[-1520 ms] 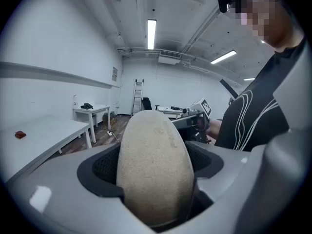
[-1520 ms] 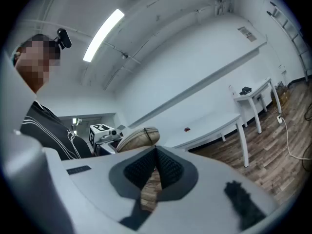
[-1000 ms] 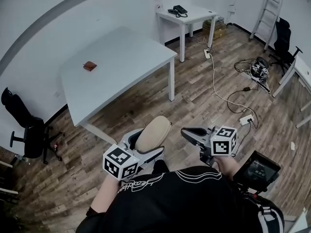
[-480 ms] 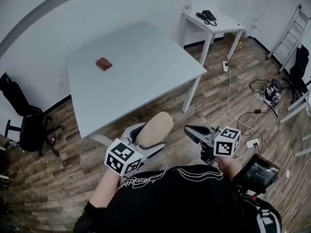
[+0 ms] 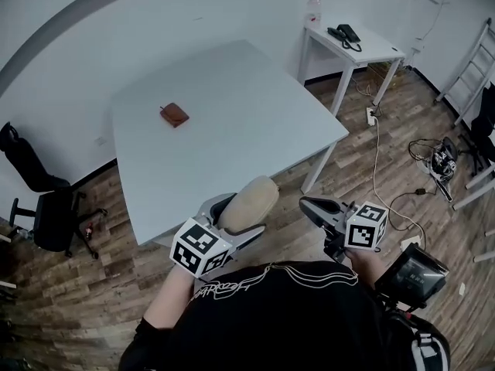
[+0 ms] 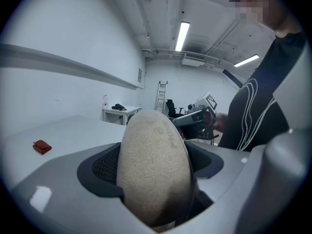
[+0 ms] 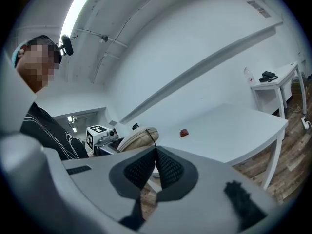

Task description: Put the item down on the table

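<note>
- Two grippers are seen low in the head view, in front of the person's dark torso; neither is over the table top.
- Left gripper (image 5: 236,219): jaws are set wide and clamped on a beige oval item (image 5: 249,201), which is pinched across its narrow faces between the dark ribbed pads.
- Item is carried in the air with one rounded end poking out past the jaw tips. It is judged to be held that way so that end can be lowered onto the top first.
- Item position: off the table (image 5: 255,91), just short of its near edge, about midway along that edge. No contact with the top is seen.
- Right gripper (image 7: 156,165): pads are pressed together with nothing between them. It is kept to the side of the item, apparently spare for this step.
- One small red-brown wallet-like thing (image 5: 175,114) lies on the table toward the left edge, well apart from the item. The near-edge and right-corner parts of the top are bare, so a drop spot is open there.
- Step judged: carry and approach, with the put-down not yet done.
- Next move calls for a reach past the near edge, lowering until the item rests on the top, and only then parting the jaws.
- Risk judged: a rounded body may roll or tip if it is let go above the top.
</note>
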